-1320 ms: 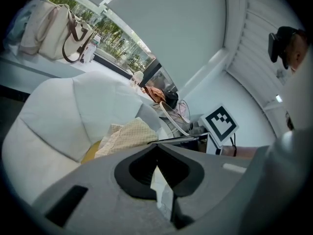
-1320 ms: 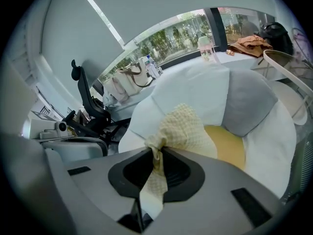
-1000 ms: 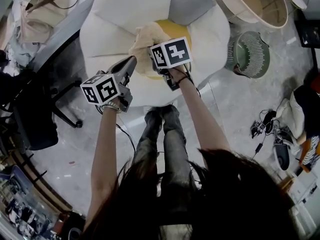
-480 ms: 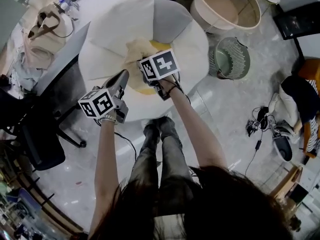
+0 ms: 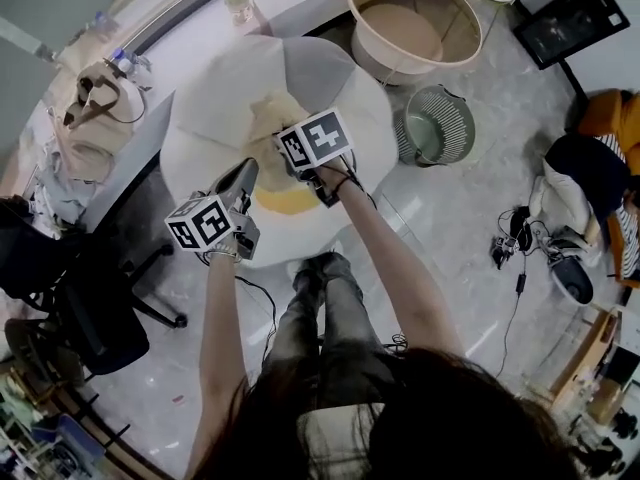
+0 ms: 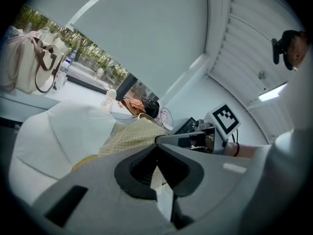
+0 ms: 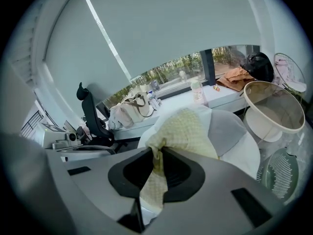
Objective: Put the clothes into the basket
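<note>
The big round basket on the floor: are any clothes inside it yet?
No, the basket shows only its bare bottom, while the yellow checked cloth hangs over the white cushion beside it.

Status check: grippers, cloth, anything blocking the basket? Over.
Left gripper and right gripper both shut on yellow checked cloth. Cloth held over white cushion. Basket beyond cushion, nothing seen in between.

Both arms stretched fwd. L gripper & R gripper close together, each w/ jaws pinched on yellow cloth.
</note>
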`<action>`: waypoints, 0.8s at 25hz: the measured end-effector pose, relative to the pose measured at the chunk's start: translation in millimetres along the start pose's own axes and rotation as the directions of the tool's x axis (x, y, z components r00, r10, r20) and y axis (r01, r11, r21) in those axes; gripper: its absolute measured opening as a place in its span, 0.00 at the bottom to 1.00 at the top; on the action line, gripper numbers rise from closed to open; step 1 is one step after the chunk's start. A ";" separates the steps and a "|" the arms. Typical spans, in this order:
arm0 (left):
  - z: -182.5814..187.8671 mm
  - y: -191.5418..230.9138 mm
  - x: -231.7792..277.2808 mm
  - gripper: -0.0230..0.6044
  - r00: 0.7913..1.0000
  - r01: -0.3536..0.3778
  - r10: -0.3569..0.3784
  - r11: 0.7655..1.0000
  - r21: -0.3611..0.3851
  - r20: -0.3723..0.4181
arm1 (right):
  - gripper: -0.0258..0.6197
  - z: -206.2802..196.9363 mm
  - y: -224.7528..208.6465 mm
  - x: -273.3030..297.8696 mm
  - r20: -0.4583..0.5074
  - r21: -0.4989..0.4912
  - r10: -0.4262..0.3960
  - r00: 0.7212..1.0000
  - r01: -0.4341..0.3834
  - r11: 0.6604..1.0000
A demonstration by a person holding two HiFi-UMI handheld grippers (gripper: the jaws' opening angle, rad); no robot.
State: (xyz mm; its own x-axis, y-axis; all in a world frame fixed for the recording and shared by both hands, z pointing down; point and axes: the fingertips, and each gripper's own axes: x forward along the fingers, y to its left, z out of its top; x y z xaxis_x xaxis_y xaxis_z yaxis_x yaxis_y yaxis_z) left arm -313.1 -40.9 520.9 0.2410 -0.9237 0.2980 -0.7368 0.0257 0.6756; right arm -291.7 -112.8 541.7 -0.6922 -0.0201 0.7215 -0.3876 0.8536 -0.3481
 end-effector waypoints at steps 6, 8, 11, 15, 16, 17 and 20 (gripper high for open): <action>21.3 -27.0 9.9 0.05 0.999 0.042 -0.041 0.998 0.038 -0.014 | 0.12 16.6 -4.0 -26.2 0.017 0.012 -0.017 1.000 0.017 1.000; 32.1 -36.9 12.7 0.05 0.998 0.061 -0.061 0.996 0.058 -0.010 | 0.12 24.1 -5.4 -33.9 0.027 0.018 -0.021 0.999 0.021 1.000; 41.1 -47.6 14.3 0.05 0.996 0.087 -0.086 0.993 0.075 -0.014 | 0.12 32.9 -6.6 -41.4 0.049 0.043 -0.024 0.998 0.022 0.999; 34.5 -57.9 14.6 0.05 0.993 0.110 -0.106 0.991 0.078 -0.048 | 0.12 40.4 -10.8 -53.5 0.072 0.076 -0.037 0.997 0.032 0.997; 33.2 -59.8 13.9 0.05 0.993 0.109 -0.105 0.991 0.076 -0.053 | 0.12 42.0 -12.3 -58.2 0.074 0.081 -0.040 0.996 0.034 0.996; 33.7 -63.0 13.6 0.05 0.993 0.112 -0.107 0.991 0.078 -0.056 | 0.12 44.3 -14.3 -63.7 0.077 0.082 -0.045 0.996 0.039 0.996; 40.8 -73.2 16.3 0.05 0.992 0.116 -0.110 0.988 0.102 -0.062 | 0.12 51.9 -21.3 -82.7 0.098 0.084 -0.062 0.993 0.053 0.995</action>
State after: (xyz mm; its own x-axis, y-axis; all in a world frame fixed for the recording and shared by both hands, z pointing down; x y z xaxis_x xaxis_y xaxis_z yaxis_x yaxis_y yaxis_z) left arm -281.0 -73.4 448.8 0.3591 -0.8956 0.2626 -0.7646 -0.1210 0.6331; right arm -257.8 -156.3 458.4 -0.7233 -0.1234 0.6795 -0.4739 0.8044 -0.3583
